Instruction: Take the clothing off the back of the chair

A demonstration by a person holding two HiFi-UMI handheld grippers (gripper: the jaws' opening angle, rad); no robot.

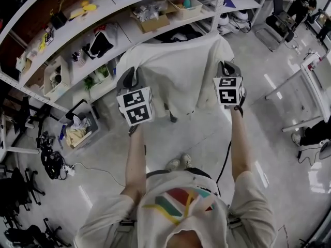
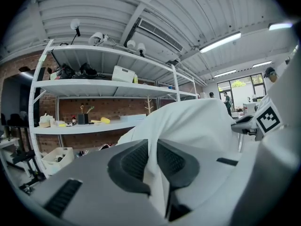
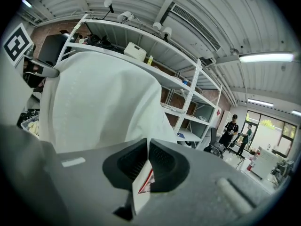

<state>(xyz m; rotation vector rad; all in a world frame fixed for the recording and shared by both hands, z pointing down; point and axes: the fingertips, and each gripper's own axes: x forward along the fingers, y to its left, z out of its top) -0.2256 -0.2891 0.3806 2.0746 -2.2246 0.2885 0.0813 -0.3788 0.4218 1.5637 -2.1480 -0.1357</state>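
White garment (image 1: 176, 68) hangs spread at 12 o'clock, left gripper (image 2: 151, 164) clenched on its cloth at 10 o'clock, right gripper (image 3: 145, 167) pinching a tagged edge at 2 o'clock, probably to lift both corners evenly off the hidden chair.

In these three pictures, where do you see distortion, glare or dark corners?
Head view: strong fisheye curves the white metal shelving, and the glossy grey floor carries lamp glare streaks. Left gripper view: dark round vignette, bright ceiling strip lamp, fairly sharp white cloth garment. Right gripper view: same vignette; a long tube light is blown white.
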